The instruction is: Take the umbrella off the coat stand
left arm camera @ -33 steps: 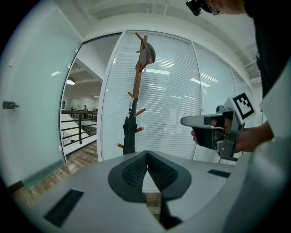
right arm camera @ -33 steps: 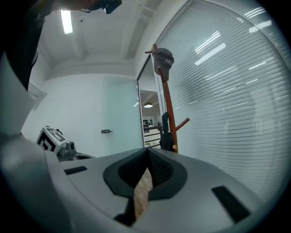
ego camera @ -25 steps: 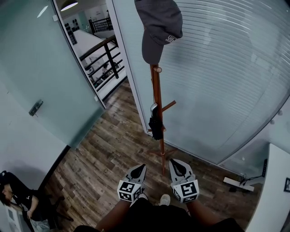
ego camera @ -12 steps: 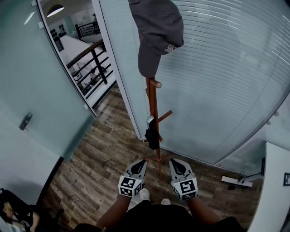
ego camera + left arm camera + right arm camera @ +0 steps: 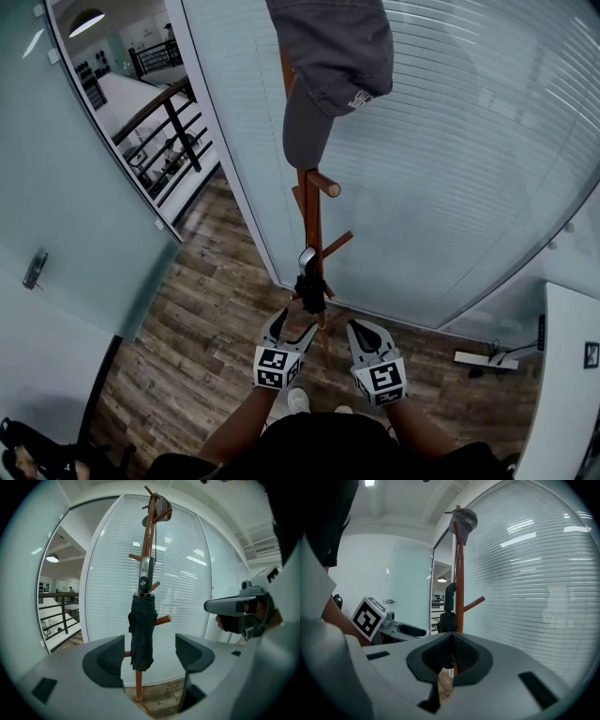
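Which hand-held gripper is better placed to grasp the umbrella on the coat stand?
Probably left: the left hand-held gripper has its jaws opening wide, with the umbrella centred ahead of them, untouched. The right hand-held gripper is shut.

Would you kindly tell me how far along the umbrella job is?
Done: nothing; the umbrella hangs on the coat stand. In hand: the left gripper faces it, jaws opening, not touching it yet; the right gripper is shut, empty. Left: grip it and lift it off.

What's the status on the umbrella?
Left gripper opening, empty; right gripper shut, empty. Umbrella hangs on stand, untouched. Cap on top, not in the way.
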Action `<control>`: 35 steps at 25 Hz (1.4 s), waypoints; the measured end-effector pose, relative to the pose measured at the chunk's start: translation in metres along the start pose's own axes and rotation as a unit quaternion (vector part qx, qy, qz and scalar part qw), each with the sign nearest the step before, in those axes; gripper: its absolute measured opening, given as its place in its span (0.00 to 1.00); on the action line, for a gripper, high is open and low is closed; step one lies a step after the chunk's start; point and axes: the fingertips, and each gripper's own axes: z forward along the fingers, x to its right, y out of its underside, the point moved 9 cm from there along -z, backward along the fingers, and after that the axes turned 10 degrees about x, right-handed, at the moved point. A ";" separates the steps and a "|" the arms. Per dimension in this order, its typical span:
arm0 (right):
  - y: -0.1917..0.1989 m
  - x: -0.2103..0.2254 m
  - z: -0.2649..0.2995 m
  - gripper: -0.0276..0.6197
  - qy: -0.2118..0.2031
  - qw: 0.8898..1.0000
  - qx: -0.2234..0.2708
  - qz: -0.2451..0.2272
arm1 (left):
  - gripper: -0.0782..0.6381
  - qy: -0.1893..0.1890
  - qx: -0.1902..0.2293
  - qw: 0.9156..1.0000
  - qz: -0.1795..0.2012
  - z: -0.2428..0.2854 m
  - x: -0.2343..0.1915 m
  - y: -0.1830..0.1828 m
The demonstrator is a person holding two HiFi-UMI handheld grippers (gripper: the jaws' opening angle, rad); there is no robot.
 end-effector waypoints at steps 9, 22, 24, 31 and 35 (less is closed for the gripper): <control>0.006 0.016 -0.013 0.05 0.046 0.999 -0.023 0.006 | 0.58 0.004 -0.040 0.999 0.008 0.049 -0.011 0.006; 0.023 0.012 -0.026 0.05 0.064 0.997 -0.049 0.010 | 0.58 -0.008 -0.055 0.998 0.009 0.092 -0.014 0.016; 0.026 0.012 -0.028 0.05 0.065 0.996 -0.052 0.014 | 0.58 -0.010 -0.063 0.998 0.021 0.095 -0.015 0.018; 0.025 0.014 -0.026 0.05 0.076 0.995 -0.058 0.011 | 0.48 -0.005 -0.062 0.998 0.026 0.089 -0.015 0.016; 0.026 0.013 -0.022 0.05 0.070 0.996 -0.057 0.017 | 0.47 0.010 -0.059 0.998 0.031 0.083 -0.010 0.013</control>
